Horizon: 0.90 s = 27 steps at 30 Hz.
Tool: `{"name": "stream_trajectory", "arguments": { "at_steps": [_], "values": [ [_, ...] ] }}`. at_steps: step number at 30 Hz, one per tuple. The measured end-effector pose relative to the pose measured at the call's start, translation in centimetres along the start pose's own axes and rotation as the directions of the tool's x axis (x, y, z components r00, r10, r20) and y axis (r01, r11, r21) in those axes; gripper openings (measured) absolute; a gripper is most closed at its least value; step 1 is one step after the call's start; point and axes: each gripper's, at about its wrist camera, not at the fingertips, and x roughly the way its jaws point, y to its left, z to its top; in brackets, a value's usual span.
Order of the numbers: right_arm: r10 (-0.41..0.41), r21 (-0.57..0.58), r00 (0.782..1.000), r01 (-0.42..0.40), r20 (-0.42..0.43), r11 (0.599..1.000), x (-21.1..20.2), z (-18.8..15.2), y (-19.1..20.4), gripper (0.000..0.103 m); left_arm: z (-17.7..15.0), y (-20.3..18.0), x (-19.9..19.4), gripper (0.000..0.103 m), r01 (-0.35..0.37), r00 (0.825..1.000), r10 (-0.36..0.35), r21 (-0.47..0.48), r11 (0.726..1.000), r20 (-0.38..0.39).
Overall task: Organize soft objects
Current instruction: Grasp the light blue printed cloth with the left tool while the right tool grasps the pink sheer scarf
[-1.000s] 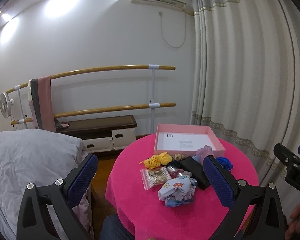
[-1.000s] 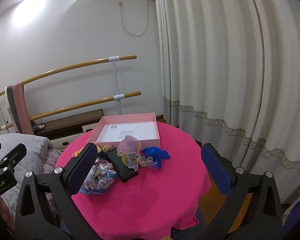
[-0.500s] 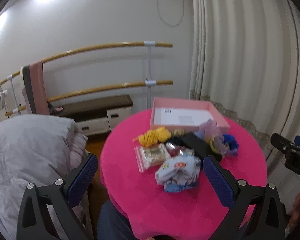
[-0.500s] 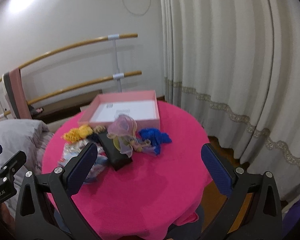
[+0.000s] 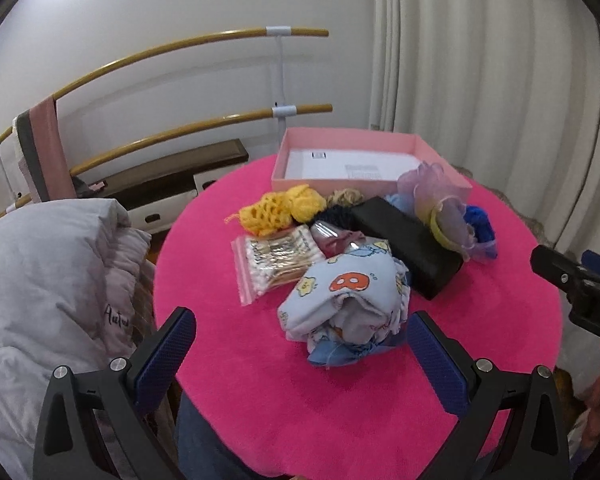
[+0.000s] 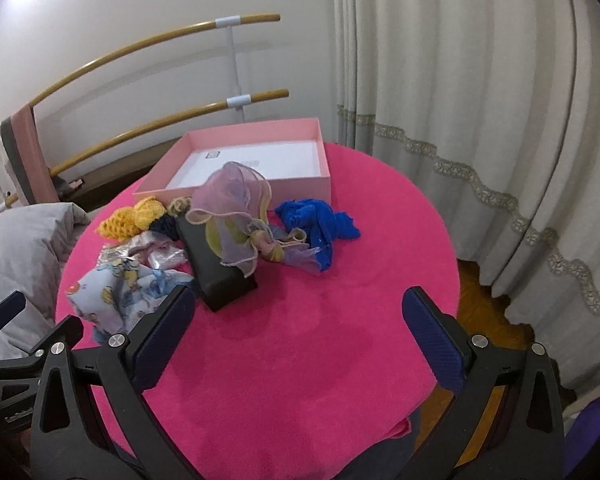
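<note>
- The left claw (image 5: 300, 344) hangs above the near edge of the round table (image 5: 380, 392), its two blue-padded fingers spread wide with nothing between them.
- The right claw (image 6: 298, 330) is likewise wide apart and holds nothing, over bare pink cloth at the table's near side.
- A bundled light-blue cartoon-print cloth (image 5: 348, 296) lies closest to the left claw, just ahead of its fingertips and apart from them.
- Beside that cloth, on its left, sits a clear zip bag of cotton swabs (image 5: 278, 258), flat on the table.
- A yellow crocheted piece (image 5: 280, 208) lies beyond the bag, just in front of the pink box (image 5: 340, 184).
- The pink box is open, at the far side of the table; only a white sheet shows inside it.
- A black case (image 6: 214, 262) lies at the middle of the pile, angled toward the right claw.
- A sheer lilac-and-yellow scarf (image 6: 232, 204) is draped over the far end of the black case.
- A crumpled blue fabric (image 6: 318, 220) touches the scarf on its right side, near the box's front corner.
- A grey quilt (image 5: 40, 280) lies beside the table on the left.
</note>
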Motion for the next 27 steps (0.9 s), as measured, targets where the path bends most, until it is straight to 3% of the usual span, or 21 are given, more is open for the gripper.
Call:
{"name": "stream_trajectory", "arguments": {
  "at_steps": [9,14,20,24,27],
  "values": [
    [-0.006,0.034,0.998,0.009,-0.069,0.999,3.2,0.5,-1.8,0.103,1.5,-2.1,7.4,0.103,0.014,0.998,-0.013,0.022,1.0,-0.057],
    [0.015,0.023,0.995,-0.013,-0.094,1.0,5.0,0.9,-1.2,0.103,2.0,-2.1,10.8,0.101,0.075,0.993,-0.075,-0.001,0.997,-0.091],
    [0.048,0.013,0.993,-0.047,-0.112,0.999,6.9,1.9,0.1,0.103,2.5,-1.0,13.4,0.086,0.159,0.98,-0.163,-0.04,0.986,-0.117],
    [0.068,-0.001,0.992,-0.068,-0.106,0.998,7.4,2.8,1.3,0.103,2.7,-0.8,13.9,0.068,0.22,0.965,-0.225,-0.056,0.974,-0.131],
    [0.089,-0.011,0.992,-0.09,-0.088,0.996,7.8,4.0,2.2,0.103,2.8,-0.8,13.6,0.06,0.212,0.969,-0.215,-0.034,0.977,-0.12]
  ]
}}
